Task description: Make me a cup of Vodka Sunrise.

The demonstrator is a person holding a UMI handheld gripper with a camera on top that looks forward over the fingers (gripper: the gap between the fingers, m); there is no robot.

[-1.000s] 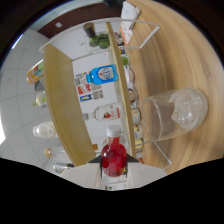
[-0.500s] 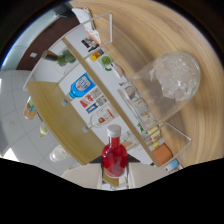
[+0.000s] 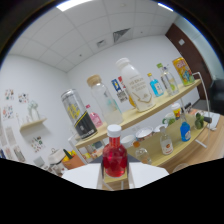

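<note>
The red bottle (image 3: 114, 159), with a white cap, stood at the lower centre of the frame, directly at the tool (image 3: 116, 176). The tool's fingers were hidden behind the dark lower margin, so it could not be told whether they were clenched on the bottle or released.

The view was tilted upward toward the white ceiling and wall. A wooden shelf (image 3: 150, 114) ran diagonally from centre-left to the right edge of the frame. Along its front edge stood, from left to right, a dark can with a yellow label (image 3: 79, 114), a clear bottle with a tan cap (image 3: 102, 100), a large white bottle (image 3: 135, 84), a blue bottle (image 3: 155, 85) and a yellow can (image 3: 183, 70). A lower shelf (image 3: 195, 146) carried a small blue bottle (image 3: 185, 131) and a small labelled bottle (image 3: 165, 143).

Open room lay above the upper shelf, up to the ceiling panels, and at the left of the frame along the bare wall. A small wall shelf (image 3: 31, 124) projected at the left edge.
</note>
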